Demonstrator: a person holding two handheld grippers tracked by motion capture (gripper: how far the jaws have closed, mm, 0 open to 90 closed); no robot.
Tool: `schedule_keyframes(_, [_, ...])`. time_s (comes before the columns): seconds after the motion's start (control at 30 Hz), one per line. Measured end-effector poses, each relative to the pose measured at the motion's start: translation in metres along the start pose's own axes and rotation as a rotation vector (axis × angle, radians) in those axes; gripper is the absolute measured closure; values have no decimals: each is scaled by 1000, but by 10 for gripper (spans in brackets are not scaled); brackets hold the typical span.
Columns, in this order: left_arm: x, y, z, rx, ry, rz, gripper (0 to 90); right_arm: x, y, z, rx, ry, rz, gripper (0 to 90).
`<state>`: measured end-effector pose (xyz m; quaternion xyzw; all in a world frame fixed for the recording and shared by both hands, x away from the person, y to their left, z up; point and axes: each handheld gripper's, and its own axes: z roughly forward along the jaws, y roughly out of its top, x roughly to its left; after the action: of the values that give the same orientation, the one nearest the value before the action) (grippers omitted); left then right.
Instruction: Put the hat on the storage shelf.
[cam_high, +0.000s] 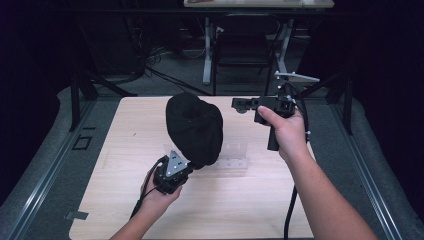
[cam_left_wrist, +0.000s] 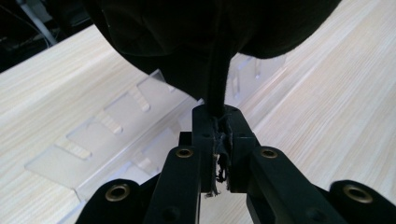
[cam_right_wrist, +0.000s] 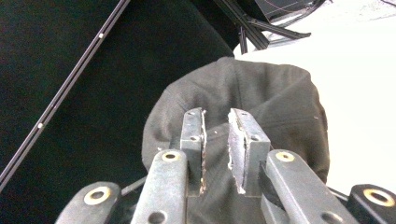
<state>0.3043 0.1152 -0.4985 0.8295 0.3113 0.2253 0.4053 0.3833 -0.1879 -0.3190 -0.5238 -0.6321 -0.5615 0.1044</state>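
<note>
So the left gripper (cam_high: 186, 167) is clamped on the edge of the black cap (cam_high: 195, 127), holding it up over the table (cam_high: 125, 200), while the right gripper (cam_high: 240, 105) sits beside it, jaws apart, holding nothing, probably needing to grab the other side next.

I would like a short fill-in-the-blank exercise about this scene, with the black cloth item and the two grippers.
1. The left gripper is shut on the edge of the black cloth cap, which it holds ____ the table.
2. The jaws of the right gripper stand apart with ____ between them.
3. Under the cap lies a ____ plastic rack with slots.
4. The table top is made of light ____.

Missing words: above; nothing; clear; wood
</note>
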Motion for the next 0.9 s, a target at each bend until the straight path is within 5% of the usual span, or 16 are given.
schedule_keyframes(0.13, [2, -8, 4, 24, 16, -4, 848, 0, 0, -2, -3, -7, -8, 758])
schedule_keyframes(0.23, [6, -18, 6, 13, 8, -44, 846, -2, -1, -6, -13, -19, -12, 753])
schedule_keyframes(0.37, [6, -24, 6, 21, 26, -16, 845, -4, -2, -9, -18, -26, -11, 750])
schedule_keyframes(0.67, [6, -30, 6, 7, 19, -46, 833, -8, -7, -13, -16, -49, -29, 745])
schedule_keyframes(0.9, [8, -34, 3, 22, 34, -72, 688, -10, -18, -13, -12, -151, -109, 705])
